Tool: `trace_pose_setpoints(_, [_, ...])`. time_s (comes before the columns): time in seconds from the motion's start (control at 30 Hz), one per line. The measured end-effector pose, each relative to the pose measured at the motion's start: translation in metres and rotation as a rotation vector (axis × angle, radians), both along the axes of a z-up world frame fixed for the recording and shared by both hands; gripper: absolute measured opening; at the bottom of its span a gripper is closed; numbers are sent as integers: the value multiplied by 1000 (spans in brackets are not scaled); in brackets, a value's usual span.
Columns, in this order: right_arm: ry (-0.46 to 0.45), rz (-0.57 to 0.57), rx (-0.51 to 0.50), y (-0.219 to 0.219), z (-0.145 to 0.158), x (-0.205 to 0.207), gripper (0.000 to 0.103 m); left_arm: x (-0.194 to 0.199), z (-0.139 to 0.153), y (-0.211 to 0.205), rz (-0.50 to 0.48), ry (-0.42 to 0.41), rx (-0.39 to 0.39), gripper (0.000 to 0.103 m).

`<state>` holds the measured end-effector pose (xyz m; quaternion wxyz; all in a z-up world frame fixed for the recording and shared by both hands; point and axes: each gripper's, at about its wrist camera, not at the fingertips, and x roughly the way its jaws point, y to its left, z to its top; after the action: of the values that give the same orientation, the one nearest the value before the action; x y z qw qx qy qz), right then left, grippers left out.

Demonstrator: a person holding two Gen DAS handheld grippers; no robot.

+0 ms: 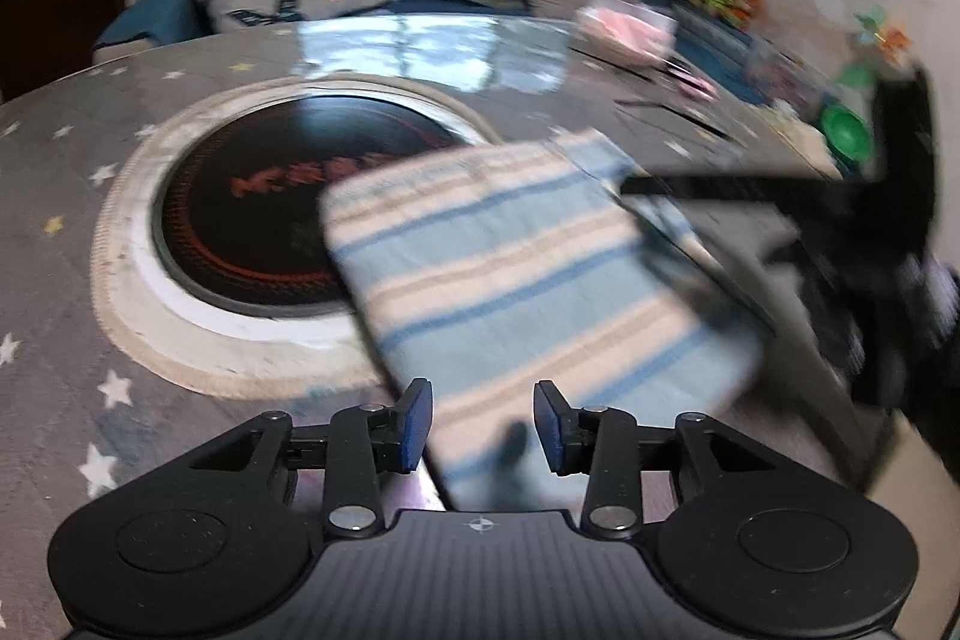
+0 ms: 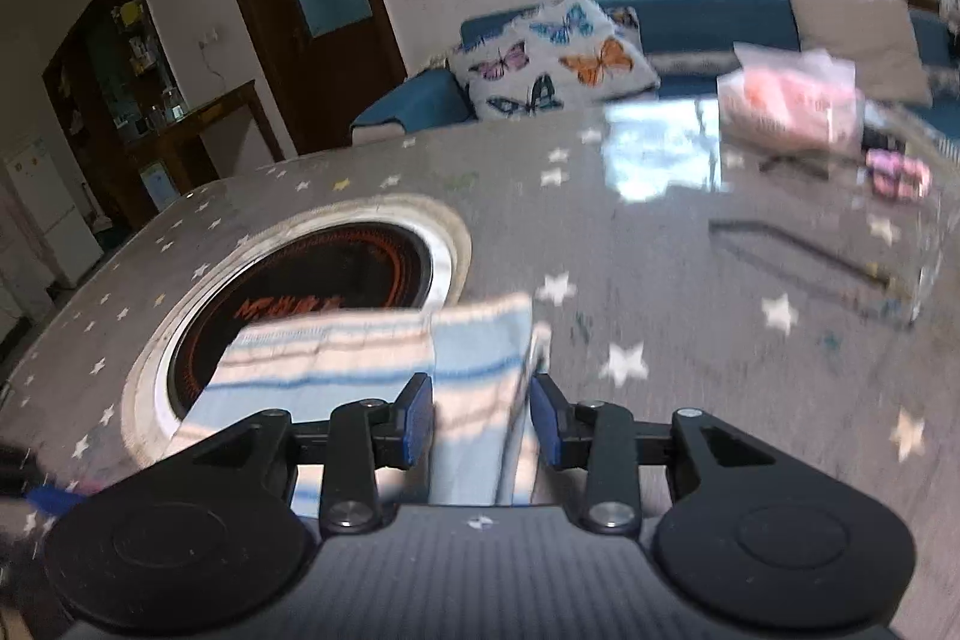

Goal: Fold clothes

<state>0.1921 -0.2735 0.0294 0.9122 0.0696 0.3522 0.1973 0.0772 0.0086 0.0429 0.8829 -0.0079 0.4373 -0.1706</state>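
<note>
Nearest the left wrist camera, the left gripper [image 1: 483,421] hangs over the near end of the striped cloth [image 1: 528,274], its blue pads standing apart with the fabric showing between them and no pad pressing on it; the cloth is the largest thing after the round table [image 1: 72,196], lying folded into a long flat rectangle that runs from the gripper at six o'clock up toward one o'clock, its far left corner overlapping the dark round hob [image 1: 264,214] sunk in the tabletop at ten o'clock; pale blue, with cream bands and thin darker blue lines across it, it looks like a light woven towel or garment, soft and limp, likely to sag and slide on the smooth star-printed cover, so a pinch at a corner or along a folded edge, through all layers, seems the safest hold; in the right wrist view the right gripper [image 2: 482,421] sits over the cloth's right-hand edge, jaws likewise apart, with a raised fold of fabric between the pads but not clamped; smaller things lie beyond: a butterfly cushion [image 2: 555,52] at twelve o'clock on the blue sofa, a pink packet [image 2: 786,100] at two o'clock.
</note>
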Motion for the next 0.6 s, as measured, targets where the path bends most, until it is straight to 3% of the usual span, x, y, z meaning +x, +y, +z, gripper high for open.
trace_pose_setpoints(0.23, [38,-10,9,-3,-9,-4,36,29,-4,9,119,15,1,40])
trace_pose_setpoints(0.6, [53,-23,37,-4,-14,-3,35,41,-12,14,196,28,8,39])
